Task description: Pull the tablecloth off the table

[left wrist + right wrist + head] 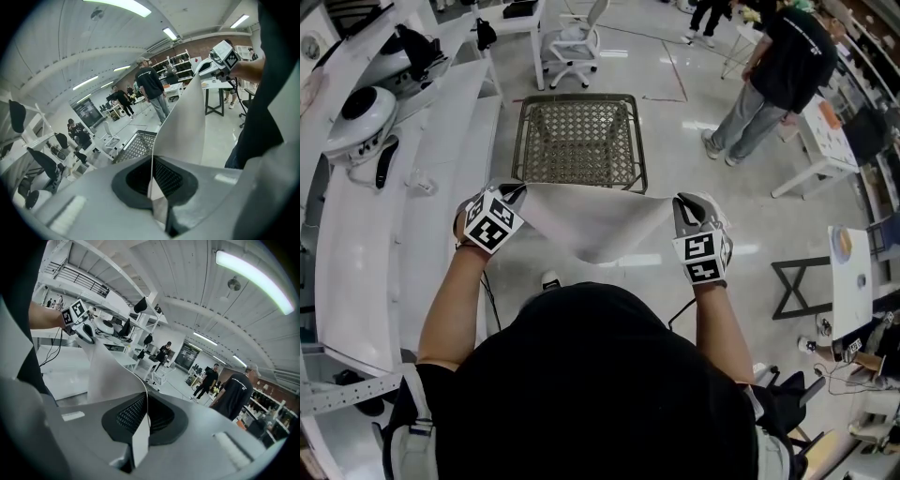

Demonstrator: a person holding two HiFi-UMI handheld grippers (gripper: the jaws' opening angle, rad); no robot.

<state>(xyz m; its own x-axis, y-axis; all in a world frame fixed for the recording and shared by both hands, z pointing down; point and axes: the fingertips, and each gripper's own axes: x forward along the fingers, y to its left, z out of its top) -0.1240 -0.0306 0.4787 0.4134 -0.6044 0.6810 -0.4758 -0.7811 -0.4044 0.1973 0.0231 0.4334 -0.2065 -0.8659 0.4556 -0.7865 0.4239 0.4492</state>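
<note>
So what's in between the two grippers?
The white tablecloth hangs between the left gripper and the right gripper, sagging in the middle. Each gripper is shut on an upper corner. The head view shows it best.

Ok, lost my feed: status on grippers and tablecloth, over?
Both shut on tablecloth: left gripper, right gripper. Cloth hangs between them, mesh table top bare. Nothing seen snagging it.
</note>
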